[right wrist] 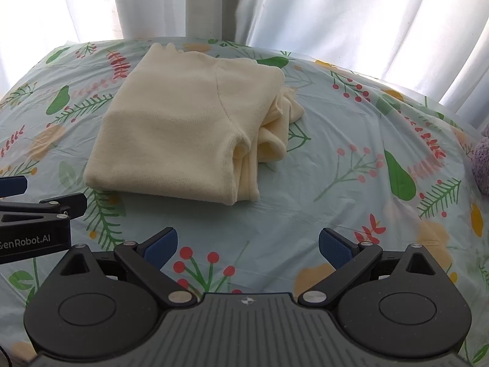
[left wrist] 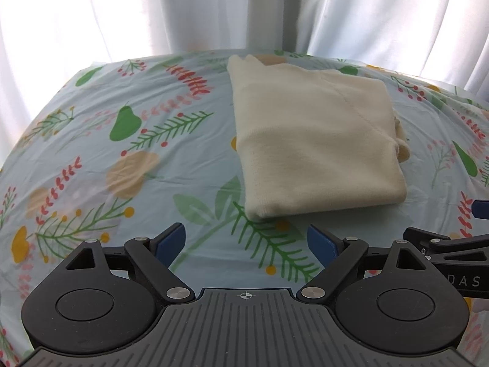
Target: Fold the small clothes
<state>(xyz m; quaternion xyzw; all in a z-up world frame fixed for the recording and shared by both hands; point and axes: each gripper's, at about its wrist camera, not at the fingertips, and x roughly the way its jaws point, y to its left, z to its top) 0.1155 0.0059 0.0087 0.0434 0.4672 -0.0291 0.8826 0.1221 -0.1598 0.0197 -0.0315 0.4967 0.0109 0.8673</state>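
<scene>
A cream knitted garment (left wrist: 314, 140) lies folded into a thick rectangle on the floral tablecloth (left wrist: 122, 159). It also shows in the right wrist view (right wrist: 183, 131), with loose layered edges on its right side. My left gripper (left wrist: 247, 238) is open and empty, just in front of the garment's near edge. My right gripper (right wrist: 247, 244) is open and empty, a short way in front of the garment. The right gripper also shows at the right edge of the left wrist view (left wrist: 476, 211). The left gripper shows at the left edge of the right wrist view (right wrist: 18, 189).
White curtains (left wrist: 122, 9) hang behind the table's far edge. A purple fuzzy object (right wrist: 481, 165) sits at the far right on the tablecloth (right wrist: 336, 183).
</scene>
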